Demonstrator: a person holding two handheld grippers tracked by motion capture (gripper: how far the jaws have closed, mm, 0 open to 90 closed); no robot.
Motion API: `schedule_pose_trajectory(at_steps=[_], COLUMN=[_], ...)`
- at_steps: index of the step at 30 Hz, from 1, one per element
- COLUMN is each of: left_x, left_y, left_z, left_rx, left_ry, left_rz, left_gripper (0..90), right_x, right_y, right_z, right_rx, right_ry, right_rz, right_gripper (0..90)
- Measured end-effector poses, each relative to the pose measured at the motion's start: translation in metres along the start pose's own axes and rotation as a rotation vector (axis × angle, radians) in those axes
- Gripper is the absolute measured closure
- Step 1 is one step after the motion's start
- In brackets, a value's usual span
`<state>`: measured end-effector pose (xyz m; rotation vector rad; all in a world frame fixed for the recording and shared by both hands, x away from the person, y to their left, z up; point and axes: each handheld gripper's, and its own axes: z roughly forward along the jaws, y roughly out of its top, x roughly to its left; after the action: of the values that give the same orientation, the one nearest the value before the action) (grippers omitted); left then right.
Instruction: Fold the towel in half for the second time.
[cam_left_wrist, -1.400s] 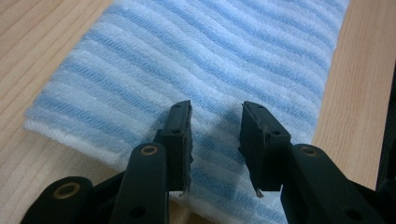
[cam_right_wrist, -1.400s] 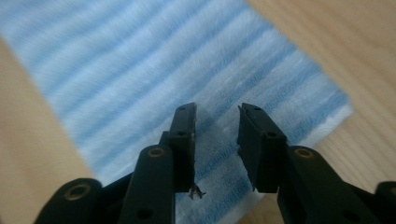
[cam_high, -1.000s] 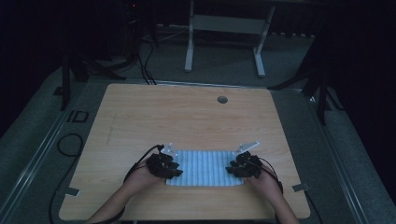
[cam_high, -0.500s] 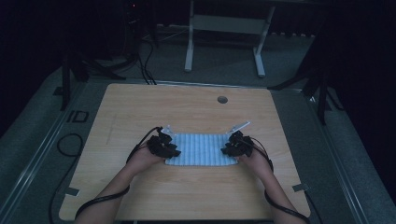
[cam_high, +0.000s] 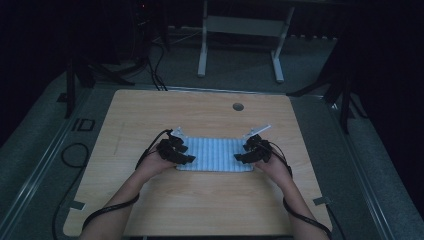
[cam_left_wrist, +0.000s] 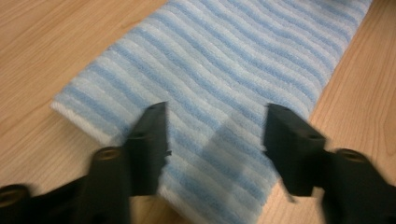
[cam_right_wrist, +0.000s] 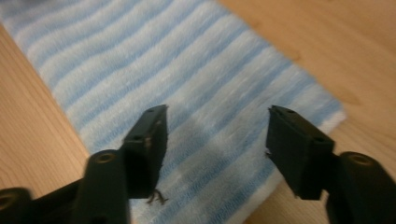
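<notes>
A folded towel with blue and white stripes (cam_high: 215, 154) lies flat on the wooden table (cam_high: 200, 115). My left gripper (cam_high: 187, 159) is at the towel's left end and my right gripper (cam_high: 241, 157) at its right end. In the left gripper view the towel (cam_left_wrist: 224, 60) runs away under my left gripper (cam_left_wrist: 215, 135), whose jaws have just been opening and stand apart above the cloth without pinching it. The right gripper view shows the same: the right gripper (cam_right_wrist: 217, 135) has just been opening, with its jaws spread over the towel (cam_right_wrist: 163, 60) and nothing between them.
A round cable hole (cam_high: 238, 106) sits in the table near its far edge. Bare wood surrounds the towel on all sides. Cables trail from both grippers over the table's near edge. A white desk frame (cam_high: 240, 25) stands on the dark floor beyond.
Both hands and the towel have shifted away from the table's near edge toward its middle. Between the half-second-old frame and now they barely move.
</notes>
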<state>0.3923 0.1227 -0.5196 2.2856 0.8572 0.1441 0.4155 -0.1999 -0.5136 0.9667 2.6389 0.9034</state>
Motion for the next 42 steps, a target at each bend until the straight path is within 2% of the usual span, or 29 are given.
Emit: schedule_pose_trajectory(at_steps=[2,3,4,6,7,10,12,14,15,16,23,24,27,28,37,38,39,42], left_x=[-0.002,-0.002,-0.003,-0.004,-0.004,-0.004,-0.003,-0.002,-0.001,-0.001,0.003,0.004,0.004,0.005,0.005,0.005,0.004,0.005], left_y=[-0.003,-0.003,-0.005,-0.007,-0.009,-0.015,-0.02,-0.023,-0.029,-0.036,-0.054,-0.06,-0.065,-0.07,-0.085,-0.09,-0.092,-0.099], left_z=[-0.003,-0.003,-0.004,-0.007,-0.009,-0.011,-0.012,-0.013,-0.016,-0.018,-0.027,-0.029,-0.032,-0.036,-0.053,-0.058,-0.059,-0.062], left_rx=[0.008,0.008,0.007,0.001,0.003,-0.01,-0.021,-0.03,-0.041,-0.051,-0.075,-0.078,-0.082,-0.086,-0.126,-0.133,-0.13,-0.125], left_ry=[0.004,0.004,0.013,0.001,-0.004,-0.003,0.002,0.007,0.008,0.028,0.029,0.047,0.05,0.061,0.088,0.095,0.103,0.115], left_rz=[-0.002,-0.002,0.001,0.005,0.008,0.004,-0.005,-0.01,-0.016,-0.025,-0.066,-0.053,-0.055,-0.071,-0.085,-0.1,-0.098,-0.115], left_gripper=[29.3,25.3,25.3,21.7,17.0,13.3,7.0,5.8,5.8,1.7,1.7,1.7,1.7,1.7,1.7,1.7,1.7,1.7], right_x=[0.0,0.0,-0.002,-0.001,0.001,0.005,0.006,0.007,0.007,0.004,-0.001,-0.003,-0.006,-0.009,-0.012,-0.013,-0.014,-0.015], right_y=[-0.002,-0.002,-0.007,-0.01,-0.014,-0.022,-0.028,-0.03,-0.032,-0.038,-0.049,-0.054,-0.059,-0.064,-0.082,-0.085,-0.091,-0.097], right_z=[-0.004,-0.004,-0.007,-0.007,-0.007,-0.006,-0.006,-0.007,-0.007,-0.011,-0.019,-0.021,-0.023,-0.025,-0.033,-0.034,-0.036,-0.041], right_rx=[-0.033,-0.033,-0.064,-0.078,-0.085,-0.092,-0.115,-0.119,-0.125,-0.151,-0.156,-0.159,-0.156,-0.16,-0.167,-0.168,-0.154,-0.157], right_ry=[-0.002,-0.002,0.038,0.052,0.038,0.043,0.023,0.015,0.0,-0.029,-0.045,-0.05,-0.055,-0.056,-0.067,-0.07,-0.093,-0.101], right_rz=[0.025,0.025,0.055,0.065,0.061,0.044,0.045,0.043,0.04,0.029,0.04,0.051,0.061,0.073,0.09,0.092,0.104,0.116], right_gripper=[27.1,27.1,13.3,13.7,12.2,12.0,12.1,12.1,12.1,12.2,12.2,12.2,12.2,12.2,12.2,12.2,12.2,12.2])
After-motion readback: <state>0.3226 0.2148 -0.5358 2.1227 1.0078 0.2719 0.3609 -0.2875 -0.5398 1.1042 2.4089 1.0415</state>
